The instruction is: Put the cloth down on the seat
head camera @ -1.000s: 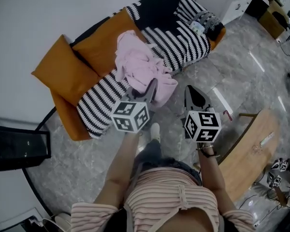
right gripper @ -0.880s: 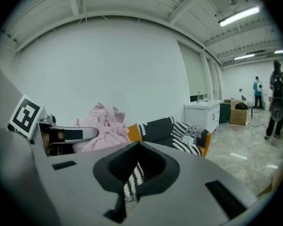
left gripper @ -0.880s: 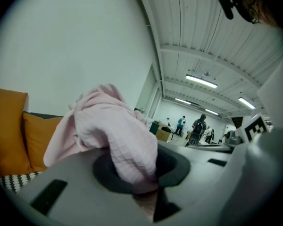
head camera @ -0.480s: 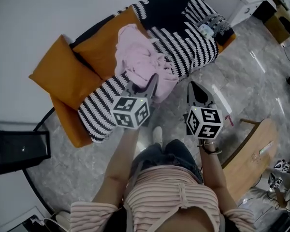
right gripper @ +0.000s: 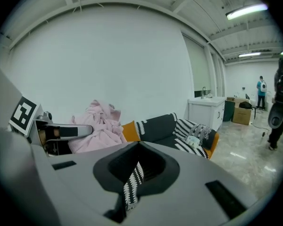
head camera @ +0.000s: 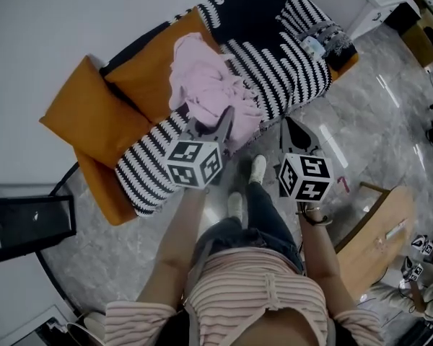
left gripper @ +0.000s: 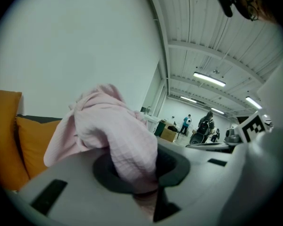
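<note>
Left gripper view showed the left gripper (left gripper: 144,187) clamped on the pink cloth (left gripper: 108,131), draped over the striped throw (head camera: 289,78) covering the sofa seat (head camera: 105,193); the right gripper (right gripper: 132,178) hung slightly parted, empty. Released near the seat's front edge, the held corner might slide floorward.

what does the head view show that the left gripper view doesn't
Head view only: the striped blanket, the wooden table and the person's striped shirt. Left gripper view only: ceiling lights, distant people, and the left tool with jaws closed on the pink cloth. Both: that cloth and the orange cushion.
</note>
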A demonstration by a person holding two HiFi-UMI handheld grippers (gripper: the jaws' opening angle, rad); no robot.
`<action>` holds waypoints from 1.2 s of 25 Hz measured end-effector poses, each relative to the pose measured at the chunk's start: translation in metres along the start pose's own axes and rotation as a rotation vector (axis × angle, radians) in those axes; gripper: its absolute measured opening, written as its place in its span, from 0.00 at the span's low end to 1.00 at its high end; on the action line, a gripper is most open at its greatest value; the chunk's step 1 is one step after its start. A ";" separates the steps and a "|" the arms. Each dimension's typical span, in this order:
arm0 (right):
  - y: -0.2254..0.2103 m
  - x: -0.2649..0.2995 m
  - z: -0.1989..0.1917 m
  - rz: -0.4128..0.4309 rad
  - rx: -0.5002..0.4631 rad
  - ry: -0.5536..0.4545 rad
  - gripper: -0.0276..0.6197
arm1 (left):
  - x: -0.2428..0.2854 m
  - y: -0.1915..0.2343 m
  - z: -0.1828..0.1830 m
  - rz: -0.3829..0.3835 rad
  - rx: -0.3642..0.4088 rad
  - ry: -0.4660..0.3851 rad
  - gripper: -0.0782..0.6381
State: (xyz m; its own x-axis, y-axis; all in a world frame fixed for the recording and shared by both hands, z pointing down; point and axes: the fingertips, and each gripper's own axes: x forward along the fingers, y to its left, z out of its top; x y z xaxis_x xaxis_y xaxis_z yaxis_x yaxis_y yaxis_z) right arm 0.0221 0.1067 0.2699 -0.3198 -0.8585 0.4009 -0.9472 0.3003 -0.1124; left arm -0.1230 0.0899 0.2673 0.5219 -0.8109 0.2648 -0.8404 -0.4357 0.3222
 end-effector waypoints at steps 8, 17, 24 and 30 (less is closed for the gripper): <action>-0.035 0.048 0.004 0.006 0.026 0.024 0.05 | 0.056 0.015 0.002 0.014 0.005 0.030 0.23; -0.078 0.109 0.014 0.007 0.033 0.070 0.05 | 0.127 0.029 0.007 0.009 -0.007 0.065 0.23; -0.094 0.147 0.013 0.013 0.040 0.126 0.05 | 0.168 0.048 0.004 0.019 -0.007 0.117 0.23; -0.110 0.175 0.005 0.016 0.047 0.171 0.05 | 0.208 0.061 -0.007 0.022 -0.021 0.162 0.23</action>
State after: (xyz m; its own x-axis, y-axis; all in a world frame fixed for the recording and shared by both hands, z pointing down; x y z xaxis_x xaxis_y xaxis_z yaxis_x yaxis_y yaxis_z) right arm 0.0698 -0.0788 0.3478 -0.3302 -0.7690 0.5474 -0.9432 0.2904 -0.1610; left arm -0.0641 -0.1027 0.3484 0.5212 -0.7461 0.4144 -0.8498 -0.4088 0.3328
